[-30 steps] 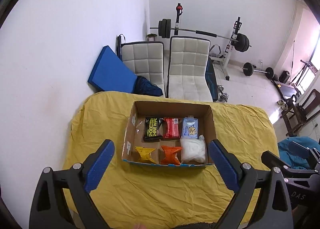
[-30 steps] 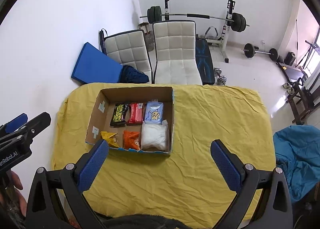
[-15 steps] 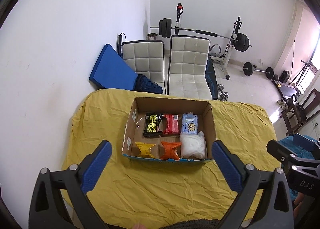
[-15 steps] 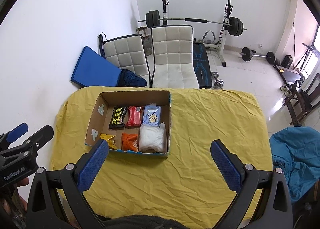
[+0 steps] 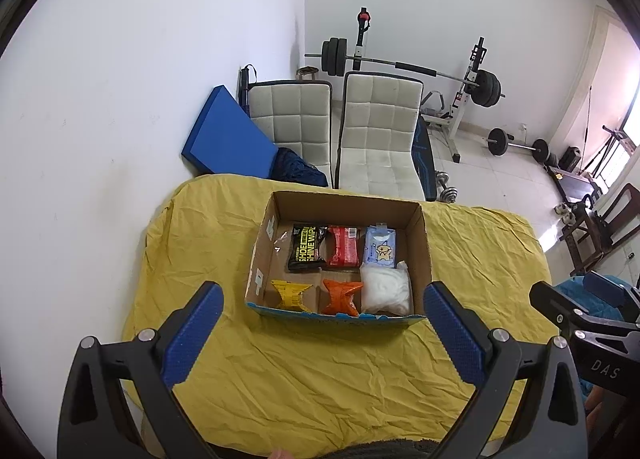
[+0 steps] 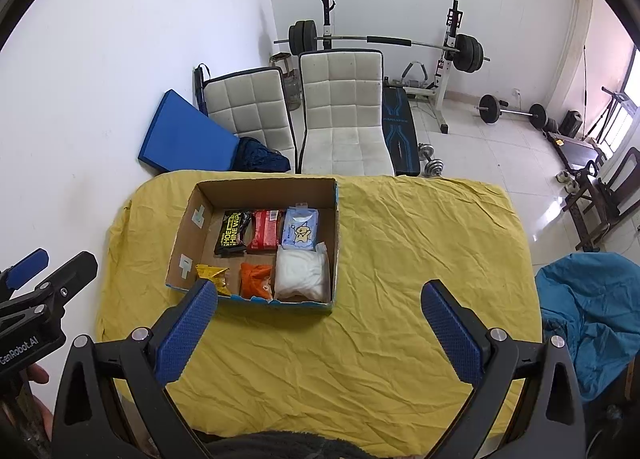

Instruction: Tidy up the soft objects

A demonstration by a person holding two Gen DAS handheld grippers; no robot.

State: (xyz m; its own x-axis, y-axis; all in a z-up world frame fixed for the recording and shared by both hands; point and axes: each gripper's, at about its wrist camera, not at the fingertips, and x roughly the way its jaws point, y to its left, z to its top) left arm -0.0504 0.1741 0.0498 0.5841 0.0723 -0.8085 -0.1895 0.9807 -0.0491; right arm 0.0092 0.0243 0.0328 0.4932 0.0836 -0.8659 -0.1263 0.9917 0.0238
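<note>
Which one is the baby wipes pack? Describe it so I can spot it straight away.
Find the open cardboard box on the yellow sheet. The wipes pack lies in the back row's right corner, beside the red packet. It alone is pale blue with a yellow cartoon figure.

White walls [image 5: 160, 59]; tiled floor [image 5: 500, 179]; two quilted chairs [image 5: 380, 139]; barbell rack [image 5: 472, 99]

Bare yellow worktop [image 6: 360, 359] is lying open across the lower and right of both frames, giving either gripper room to pass. The cardboard box [image 5: 425, 243] is standing at centre, its upright walls blocking any sideways approach; its top is staying open. Two white chairs [image 6: 340, 115] are crowding the far edge.
</note>
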